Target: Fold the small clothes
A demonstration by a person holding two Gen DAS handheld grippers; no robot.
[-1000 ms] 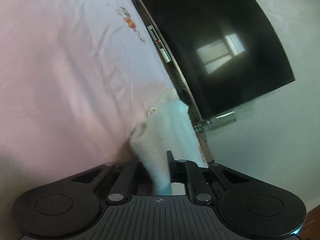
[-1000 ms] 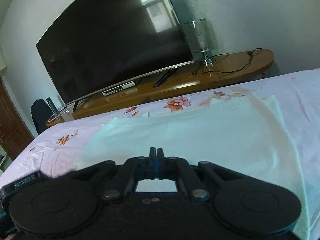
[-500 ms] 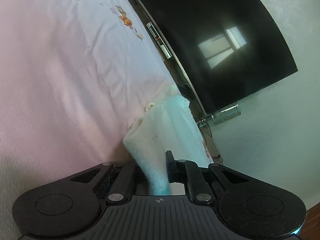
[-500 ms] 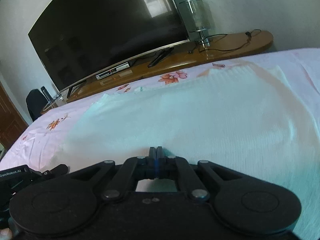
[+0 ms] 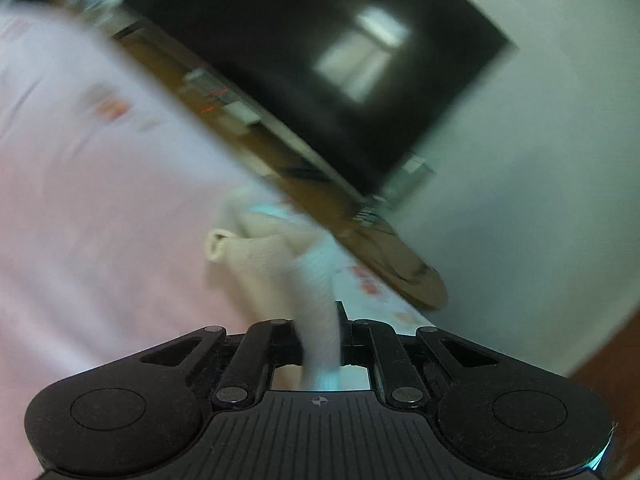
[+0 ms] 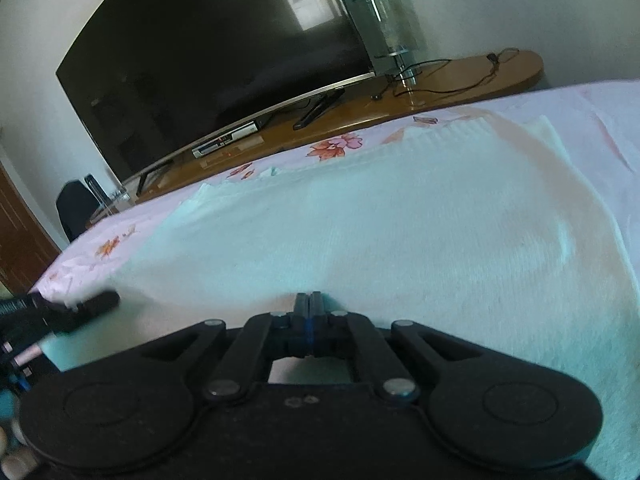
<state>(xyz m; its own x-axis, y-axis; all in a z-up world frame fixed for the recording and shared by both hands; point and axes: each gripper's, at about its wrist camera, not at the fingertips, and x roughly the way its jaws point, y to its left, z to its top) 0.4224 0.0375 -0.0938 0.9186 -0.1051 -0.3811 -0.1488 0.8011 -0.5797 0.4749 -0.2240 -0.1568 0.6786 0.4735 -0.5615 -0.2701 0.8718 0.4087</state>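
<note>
A pale, ribbed small garment lies spread across a bed with a pink floral bedsheet, filling the centre and right of the right wrist view. Its near hem is pinched by the right tool at lower centre of that frame, jaws pressed together on the fabric edge. The left tool, at lower centre of its own heavily blurred view, is clamped on a bunched corner of the same garment, the cloth rising between its fingers toward mid-frame. Gripping the near edge at two places apparently lets the person lift it evenly and carry it over the rest of the cloth for a fold. In the right wrist view the left tool's tip shows at the lower left edge, beside the garment's corner. Beyond the bed, a curved television stands on a wooden TV stand at upper frame, with a glass lamp and trailing cable at upper right.
</note>
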